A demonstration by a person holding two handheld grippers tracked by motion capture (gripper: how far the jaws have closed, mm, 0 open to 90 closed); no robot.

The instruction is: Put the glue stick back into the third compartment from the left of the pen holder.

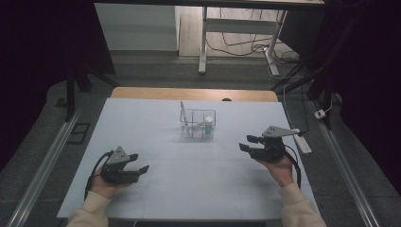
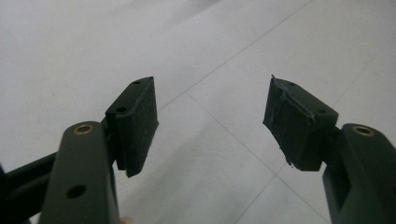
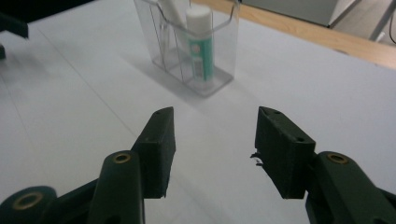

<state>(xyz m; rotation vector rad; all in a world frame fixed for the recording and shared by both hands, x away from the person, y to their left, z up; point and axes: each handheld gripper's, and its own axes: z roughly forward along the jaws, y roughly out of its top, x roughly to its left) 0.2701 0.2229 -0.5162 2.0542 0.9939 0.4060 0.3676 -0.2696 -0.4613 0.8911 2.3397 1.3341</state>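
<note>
A clear plastic organiser stands upright at the middle of the white table, towards the far side. Inside it is a white-capped tube with a green label, and a pale stick-like item leans beside it. My left gripper rests low over the table's left front part, open, with nothing between its jaws. My right gripper is held at the right, open and empty, pointing towards the organiser, which stands a short way ahead of it.
A wooden strip edges the table's far side. A white power strip with a cable lies at the table's right edge. Desk legs and cables stand on the floor beyond. Bare white tabletop lies between the two grippers.
</note>
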